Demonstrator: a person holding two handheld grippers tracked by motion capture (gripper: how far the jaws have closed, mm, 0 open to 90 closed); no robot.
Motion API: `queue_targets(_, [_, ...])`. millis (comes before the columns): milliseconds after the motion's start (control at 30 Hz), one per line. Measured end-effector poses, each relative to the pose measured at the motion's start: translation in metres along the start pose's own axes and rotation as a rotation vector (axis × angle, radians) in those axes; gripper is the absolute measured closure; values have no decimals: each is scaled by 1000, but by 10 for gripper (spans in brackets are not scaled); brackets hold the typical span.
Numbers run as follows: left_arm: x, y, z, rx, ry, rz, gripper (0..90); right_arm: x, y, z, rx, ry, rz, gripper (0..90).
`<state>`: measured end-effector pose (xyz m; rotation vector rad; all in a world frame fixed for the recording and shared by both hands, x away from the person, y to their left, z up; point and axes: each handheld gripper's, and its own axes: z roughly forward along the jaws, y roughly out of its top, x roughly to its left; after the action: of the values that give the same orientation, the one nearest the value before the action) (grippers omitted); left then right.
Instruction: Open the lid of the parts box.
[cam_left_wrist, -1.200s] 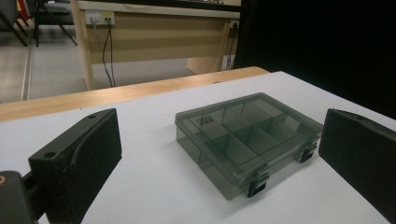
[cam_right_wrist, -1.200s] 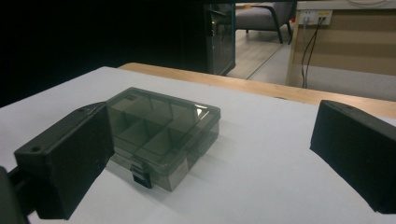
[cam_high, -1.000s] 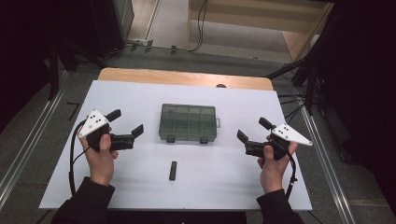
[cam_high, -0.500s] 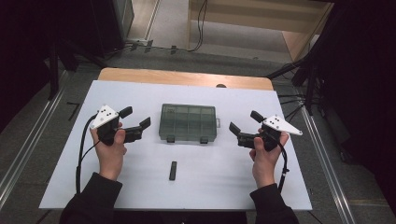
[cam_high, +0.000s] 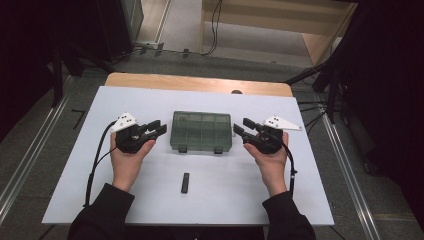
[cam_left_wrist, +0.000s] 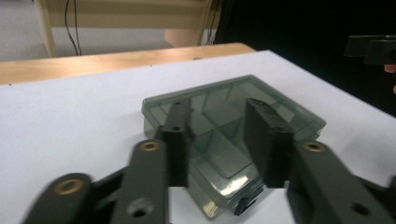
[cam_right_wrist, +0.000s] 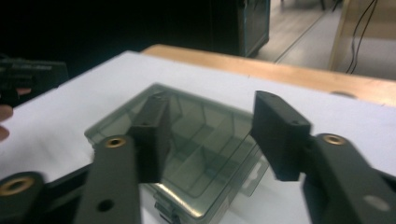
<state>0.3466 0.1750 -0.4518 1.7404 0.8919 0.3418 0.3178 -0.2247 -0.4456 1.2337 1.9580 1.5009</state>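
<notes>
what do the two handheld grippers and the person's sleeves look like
Both the left gripper and right gripper are black, with two flat blocky jaws, brass-coloured pivot rivets and a pale three-cornered top plate with dark dots. A black cable trails from each. The sleeves are dark.

Left gripper (cam_high: 154, 129) and right gripper (cam_high: 243, 131): each had a black body with two flat, block-shaped black jaws on hinged black arms. Brass-coloured rivets marked the arm pivots, with plain round holes beside them. A pale grey three-cornered plate (cam_high: 124, 121), dotted with small dark screws, topped each gripper. A black cable (cam_high: 95, 162) trailed from each body back along the forearm. Both forearms wore dark sleeves (cam_high: 100, 210) to the wrists; the hands were bare.
</notes>
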Motion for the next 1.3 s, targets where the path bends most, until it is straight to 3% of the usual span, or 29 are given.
queue_targets(200, [0,-9,2,47,-9,18,850,2,-8,12,73,-16,-25,633])
queue_targets(233, [2,-14,3,80,-23,21,885,2,-12,13,83,-12,-39,682])
queue_targets(500, [7,-30,4,173,-57,17,889,2,-27,17,157,22,-108,841])
queue_targets(567, [7,-31,6,188,-56,18,889,1,-28,18,170,36,-103,865])
queue_targets(1000, [8,-39,19,258,-33,20,889,-7,-38,23,242,22,-87,875])
queue_targets(1300, [7,-41,24,280,-41,37,889,-13,-47,20,293,28,-79,874])
